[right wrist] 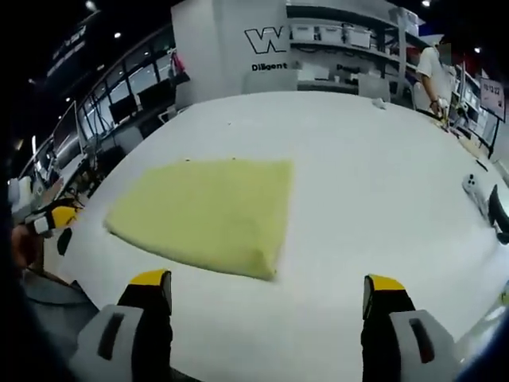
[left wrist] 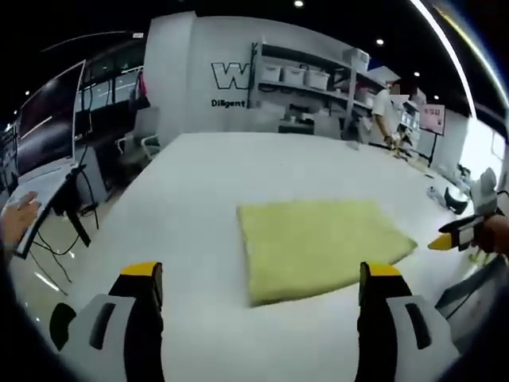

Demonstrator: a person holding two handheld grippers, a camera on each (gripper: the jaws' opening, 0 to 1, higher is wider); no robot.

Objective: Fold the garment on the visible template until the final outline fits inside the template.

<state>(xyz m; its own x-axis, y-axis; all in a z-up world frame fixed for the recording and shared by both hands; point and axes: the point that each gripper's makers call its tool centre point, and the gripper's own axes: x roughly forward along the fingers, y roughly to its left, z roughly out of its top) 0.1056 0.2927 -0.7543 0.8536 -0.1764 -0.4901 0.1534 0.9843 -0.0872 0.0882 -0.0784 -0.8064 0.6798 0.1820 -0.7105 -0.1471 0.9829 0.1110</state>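
**A:** Two grippers, both w/ jaws apart and nothing between them. Left gripper (left wrist: 258, 298) hangs over the white table (left wrist: 191, 183), its jaws rising at the bottom of the left gripper view. Right gripper (right wrist: 266, 306) sits the same way at the bottom of the right gripper view.

**B:** And the garment?

**A:** Pale yellow garment (left wrist: 318, 243) lies flat on the table, centre-right of the left gripper view. In the right gripper view it's left of centre (right wrist: 203, 211). Looks folded to a rough rectangle already, thick edge nearest the cameras. Can't make out any template outline under it.

**B:** So what's the step, as you read it?

**A:** Prob. a check or one more fold. Done well, I'd say: each gripper pinches one near corner, both layers together, lifts low and carries them across evenly so edges stack. Uneven pull would skew it. Keep it well inside the table edge.

**B:** Any writing?

**A:** Big "W" on the back wall (left wrist: 231, 76), top centre, w/ smaller text under it starting "Diligent", rest cut off. Same in the right gripper view (right wrist: 266, 40). Pink sign (left wrist: 433, 118) at upper right, too small to read.

**B:** Anyone about?

**A:** Person (left wrist: 382, 111) standing by the shelves, upper right.
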